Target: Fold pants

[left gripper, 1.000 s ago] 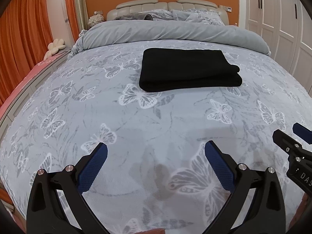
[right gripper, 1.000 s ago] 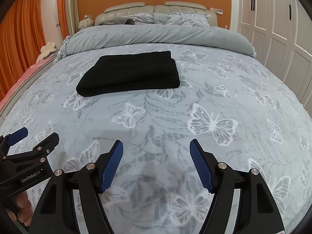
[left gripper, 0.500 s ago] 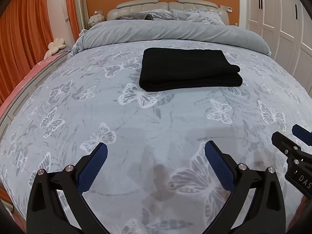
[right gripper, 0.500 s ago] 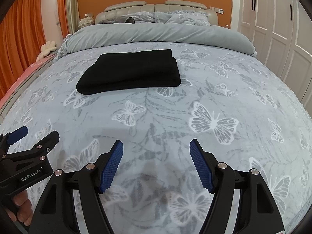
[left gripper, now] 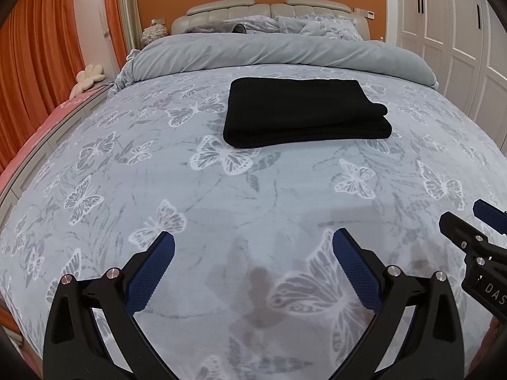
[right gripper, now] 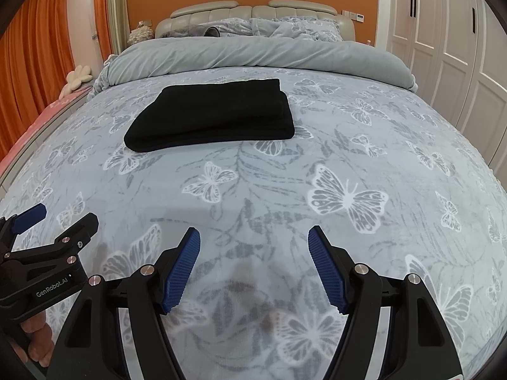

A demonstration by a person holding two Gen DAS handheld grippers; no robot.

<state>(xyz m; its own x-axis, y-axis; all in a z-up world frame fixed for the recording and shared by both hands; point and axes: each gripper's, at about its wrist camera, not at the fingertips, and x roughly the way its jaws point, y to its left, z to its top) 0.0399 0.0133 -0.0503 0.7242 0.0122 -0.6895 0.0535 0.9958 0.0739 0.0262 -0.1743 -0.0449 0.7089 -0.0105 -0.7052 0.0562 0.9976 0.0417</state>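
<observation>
The black pants lie folded in a flat rectangle on the butterfly-print bedspread, toward the far half of the bed; they also show in the right wrist view. My left gripper is open and empty, low over the near part of the bed, well short of the pants. My right gripper is open and empty beside it, also near the foot of the bed. The right gripper shows at the right edge of the left wrist view; the left gripper shows at the left edge of the right wrist view.
A rolled grey duvet and pillows lie at the headboard. Orange curtains hang on the left. White wardrobe doors stand on the right. A pink bench edge runs along the bed's left side.
Both grippers have crept slightly back and tilted a little; the view shifts by a few pixels. The pants have not moved and both grippers stay open.
</observation>
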